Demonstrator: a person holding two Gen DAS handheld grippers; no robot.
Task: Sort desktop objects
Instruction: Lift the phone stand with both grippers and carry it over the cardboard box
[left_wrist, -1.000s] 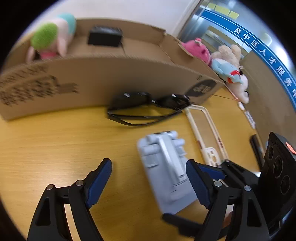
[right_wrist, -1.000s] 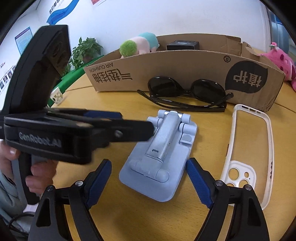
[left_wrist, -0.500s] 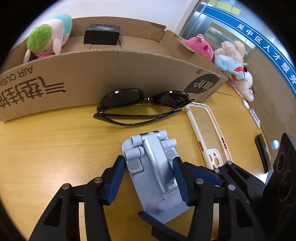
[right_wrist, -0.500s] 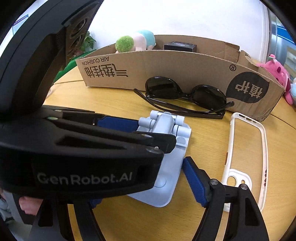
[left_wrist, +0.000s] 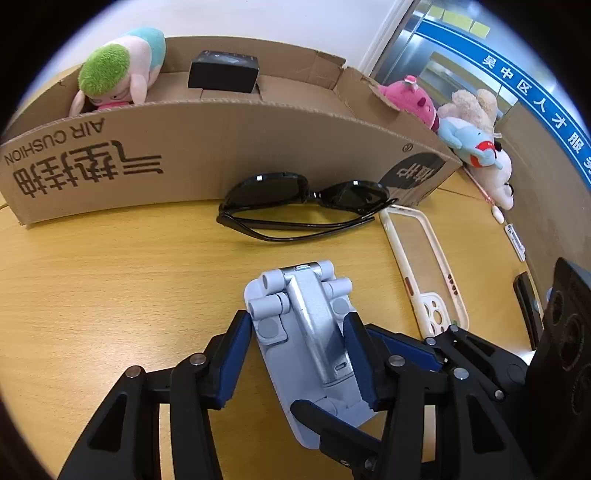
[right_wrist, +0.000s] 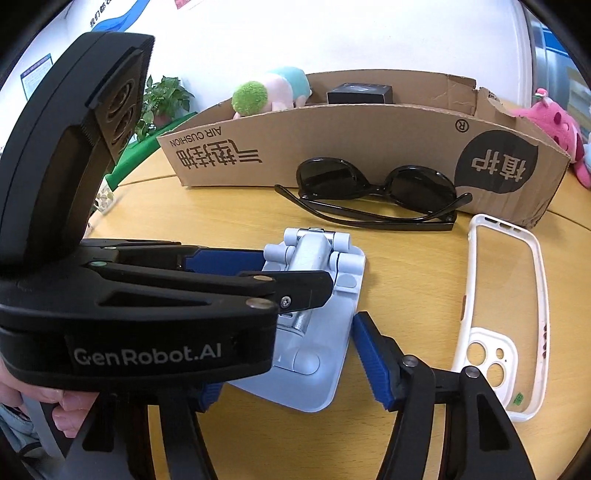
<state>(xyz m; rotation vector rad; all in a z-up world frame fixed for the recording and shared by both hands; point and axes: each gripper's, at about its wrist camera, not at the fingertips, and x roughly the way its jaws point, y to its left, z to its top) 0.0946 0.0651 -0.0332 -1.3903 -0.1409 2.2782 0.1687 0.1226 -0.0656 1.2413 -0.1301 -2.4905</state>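
A grey-blue folding phone stand lies flat on the wooden table. My left gripper straddles its hinge end, jaws closing, and both blue pads press its sides. My right gripper straddles the stand's near end with jaws closing. Its right pad sits just off the edge, and its left pad is mostly hidden behind the left gripper. Black sunglasses and a white phone case lie beyond and to the right.
A long cardboard box stands behind the sunglasses, holding a green-haired plush and a small black box. Pink and blue-white plush toys sit at the far right. A hand holds the left gripper.
The left gripper came forward over the stand and its jaws narrowed from wide apart to touching its sides. The right gripper's jaws also narrowed around the stand, which stayed in place.
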